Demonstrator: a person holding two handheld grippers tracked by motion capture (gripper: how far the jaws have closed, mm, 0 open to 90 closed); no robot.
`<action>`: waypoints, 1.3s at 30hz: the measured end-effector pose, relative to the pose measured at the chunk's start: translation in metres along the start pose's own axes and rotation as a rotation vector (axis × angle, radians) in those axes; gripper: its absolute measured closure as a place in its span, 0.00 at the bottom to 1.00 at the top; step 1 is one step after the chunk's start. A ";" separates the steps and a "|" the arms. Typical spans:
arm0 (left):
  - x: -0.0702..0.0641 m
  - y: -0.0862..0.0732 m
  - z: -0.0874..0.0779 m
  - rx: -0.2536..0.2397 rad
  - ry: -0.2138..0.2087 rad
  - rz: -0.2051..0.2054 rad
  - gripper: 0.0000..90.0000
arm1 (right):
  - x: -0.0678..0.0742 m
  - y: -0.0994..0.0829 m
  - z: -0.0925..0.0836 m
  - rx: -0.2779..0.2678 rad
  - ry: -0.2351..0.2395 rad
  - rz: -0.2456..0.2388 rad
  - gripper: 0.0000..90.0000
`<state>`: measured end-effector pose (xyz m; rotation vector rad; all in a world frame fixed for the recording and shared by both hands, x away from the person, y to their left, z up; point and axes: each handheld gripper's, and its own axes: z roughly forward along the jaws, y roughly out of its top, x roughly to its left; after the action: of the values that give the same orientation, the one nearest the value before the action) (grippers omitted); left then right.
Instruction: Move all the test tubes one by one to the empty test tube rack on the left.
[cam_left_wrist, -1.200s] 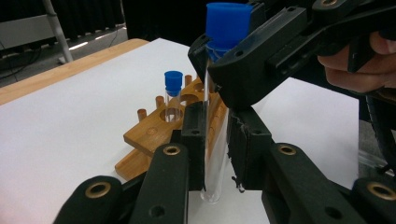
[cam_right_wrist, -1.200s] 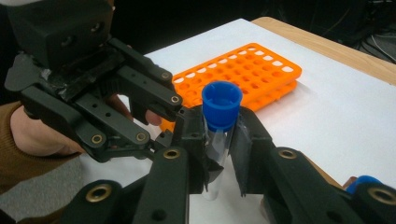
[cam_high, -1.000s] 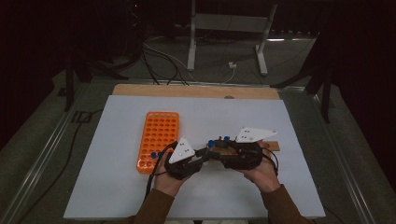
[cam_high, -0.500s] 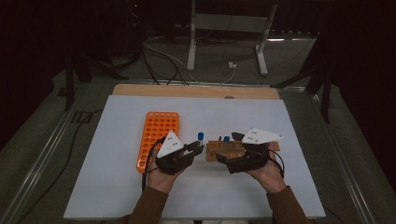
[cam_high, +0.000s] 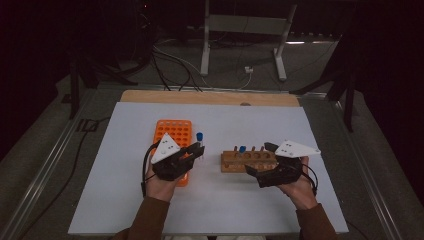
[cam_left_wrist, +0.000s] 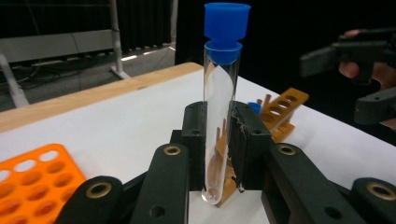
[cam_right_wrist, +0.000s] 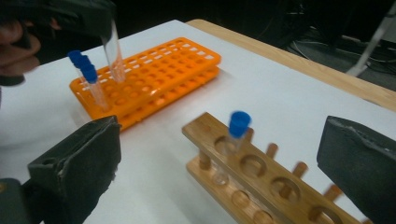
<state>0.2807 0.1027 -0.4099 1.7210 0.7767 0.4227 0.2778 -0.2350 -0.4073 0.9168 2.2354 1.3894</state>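
Observation:
My left gripper (cam_high: 199, 149) (cam_left_wrist: 218, 140) is shut on a clear test tube (cam_left_wrist: 218, 107) with a blue cap (cam_high: 199, 136), held upright above the table beside the orange rack (cam_high: 172, 131). A wooden rack (cam_high: 248, 161) (cam_right_wrist: 261, 182) holds one blue-capped tube (cam_high: 242, 149) (cam_right_wrist: 238, 125) in its end hole. My right gripper (cam_high: 260, 160) (cam_right_wrist: 222, 140) sits at the wooden rack's right end. Its jaws have just been opening and now stand wide, gripping nothing. Its pads (cam_right_wrist: 79, 163) flank the rack from a distance.
The orange rack (cam_right_wrist: 154, 79) carries several blue-capped tubes (cam_right_wrist: 86, 70) at one end. A white mat (cam_high: 125, 200) covers the table, with a wooden edge (cam_high: 210, 97) at the back. Cables and a metal stand (cam_high: 240, 25) lie beyond the table.
The hands have drawn apart. The left gripper carried the capped tube left toward the orange rack. The right gripper opened and backed away to the right of the wooden rack.

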 end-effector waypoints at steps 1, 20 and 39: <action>0.002 0.001 -0.002 -0.002 0.007 -0.001 0.87 | -0.001 -0.002 -0.001 0.000 -0.002 0.004 0.00; 0.037 -0.011 -0.039 -0.037 0.139 -0.049 0.87 | -0.008 -0.011 -0.006 -0.010 -0.006 0.036 0.00; 0.052 -0.042 -0.066 0.007 0.209 -0.083 0.87 | -0.009 -0.012 -0.007 -0.011 -0.003 0.038 0.00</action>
<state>0.2640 0.1909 -0.4366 1.6617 0.9973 0.5498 0.2759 -0.2491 -0.4146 0.9617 2.2169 1.4142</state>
